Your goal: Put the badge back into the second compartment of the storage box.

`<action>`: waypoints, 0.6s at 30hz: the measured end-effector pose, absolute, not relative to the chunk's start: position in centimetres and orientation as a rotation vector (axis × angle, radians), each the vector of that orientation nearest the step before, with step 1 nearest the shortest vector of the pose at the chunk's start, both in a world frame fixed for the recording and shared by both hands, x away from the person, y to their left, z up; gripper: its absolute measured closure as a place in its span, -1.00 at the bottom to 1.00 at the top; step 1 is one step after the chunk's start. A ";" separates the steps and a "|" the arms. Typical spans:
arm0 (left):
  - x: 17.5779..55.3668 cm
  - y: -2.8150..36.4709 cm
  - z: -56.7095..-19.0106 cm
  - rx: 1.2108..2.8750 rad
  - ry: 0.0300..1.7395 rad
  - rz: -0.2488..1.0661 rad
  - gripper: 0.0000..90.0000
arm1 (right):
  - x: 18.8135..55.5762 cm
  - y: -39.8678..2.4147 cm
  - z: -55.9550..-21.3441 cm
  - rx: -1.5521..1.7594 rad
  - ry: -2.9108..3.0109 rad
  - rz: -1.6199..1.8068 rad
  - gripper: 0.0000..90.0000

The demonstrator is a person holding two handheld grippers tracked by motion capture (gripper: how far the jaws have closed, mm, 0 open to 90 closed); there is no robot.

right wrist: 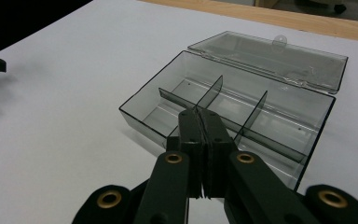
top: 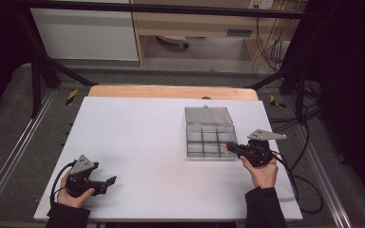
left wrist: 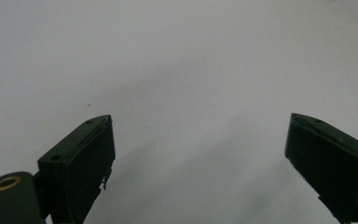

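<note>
Resting on the white table [top: 138, 142], well to the left of the clear compartment box [top: 209, 137], the left gripper [top: 105, 181] has its jaws spread wide with nothing between them; in the left gripper view [left wrist: 200, 158] they frame bare table surface.

The clear compartment box sits right of table centre, lid [top: 208, 115] swung fully open and lying flat behind it. Thin dividers [right wrist: 212, 93] split the tray into compartments, all of which appear empty.

At the box's right edge, the right gripper [top: 229, 147] has its jaws pressed together with nothing between them. In the right gripper view [right wrist: 199, 122] the closed tips lie over the near wall of the box [right wrist: 261, 116], above a front compartment; whether they touch the wall cannot be determined.

Risk assessment: the box is probably light and sits unrestrained, so a sideways push from the closed tips is likely to slide or tip it. Tips lowered into a compartment may catch a divider and drag the tray. The open lid may flip if the tray is jolted.

Surroundings: a wooden strip [top: 171, 91] borders the table beyond the lid. Nothing obstructs the path between either gripper and the box.
</note>
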State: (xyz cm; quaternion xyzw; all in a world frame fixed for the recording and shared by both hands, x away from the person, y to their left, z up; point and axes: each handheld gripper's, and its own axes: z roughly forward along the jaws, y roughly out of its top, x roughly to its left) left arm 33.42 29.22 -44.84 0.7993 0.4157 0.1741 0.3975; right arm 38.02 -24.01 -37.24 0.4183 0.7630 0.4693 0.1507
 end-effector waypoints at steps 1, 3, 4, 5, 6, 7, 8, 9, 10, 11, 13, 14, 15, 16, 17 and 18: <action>33.4 29.2 -44.8 2.024 1.054 0.441 -0.82 | 38.2 -24.0 -37.2 1.200 2.196 1.343 0.98; 33.4 29.2 -44.9 2.024 1.054 0.441 -0.82 | 38.5 -23.9 -37.1 1.201 2.193 1.340 0.98; 33.4 29.2 -44.9 2.025 1.054 0.441 -0.82 | 38.6 -23.9 -37.1 1.200 2.192 1.341 0.98; 33.4 29.2 -44.8 2.025 1.054 0.442 -0.82 | 38.8 -23.8 -37.0 1.203 2.189 1.344 0.98; 33.4 29.2 -44.9 2.025 1.054 0.442 -0.82 | 39.0 -23.8 -36.9 1.204 2.187 1.347 0.98; 33.4 29.2 -44.9 2.025 1.055 0.441 -0.82 | 39.1 -23.8 -36.9 1.204 2.184 1.347 0.98; 33.4 29.2 -44.8 2.024 1.054 0.441 -0.82 | 39.3 -23.7 -36.7 1.208 2.183 1.350 0.98; 33.4 29.2 -44.8 2.023 1.054 0.441 -0.82 | 39.3 -23.7 -36.7 1.208 2.183 1.350 0.98; 33.4 29.3 -44.8 2.023 1.054 0.441 -0.82 | 39.5 -23.7 -36.7 1.207 2.178 1.355 0.98; 33.4 29.3 -44.8 2.022 1.054 0.441 -0.82 | 39.6 -23.6 -36.7 1.207 2.178 1.351 0.98; 33.4 29.3 -44.8 2.023 1.054 0.442 -0.82 | 39.9 -23.5 -36.8 1.208 2.177 1.345 0.98; 33.4 29.3 -44.8 2.022 1.053 0.442 -0.82 | 40.0 -23.4 -36.8 1.209 2.179 1.342 0.98; 33.4 29.3 -44.8 2.022 1.054 0.442 -0.82 | 40.2 -23.3 -36.8 1.211 2.177 1.337 0.98; 33.4 29.3 -44.8 2.022 1.054 0.442 -0.82 | 40.4 -23.3 -36.8 1.214 2.177 1.338 0.98; 33.4 29.3 -44.8 2.023 1.054 0.442 -0.82 | 40.6 -23.2 -36.8 1.213 2.177 1.337 0.98; 33.4 29.3 -44.8 2.023 1.054 0.442 -0.82 | 40.8 -23.1 -36.8 1.217 2.175 1.335 0.98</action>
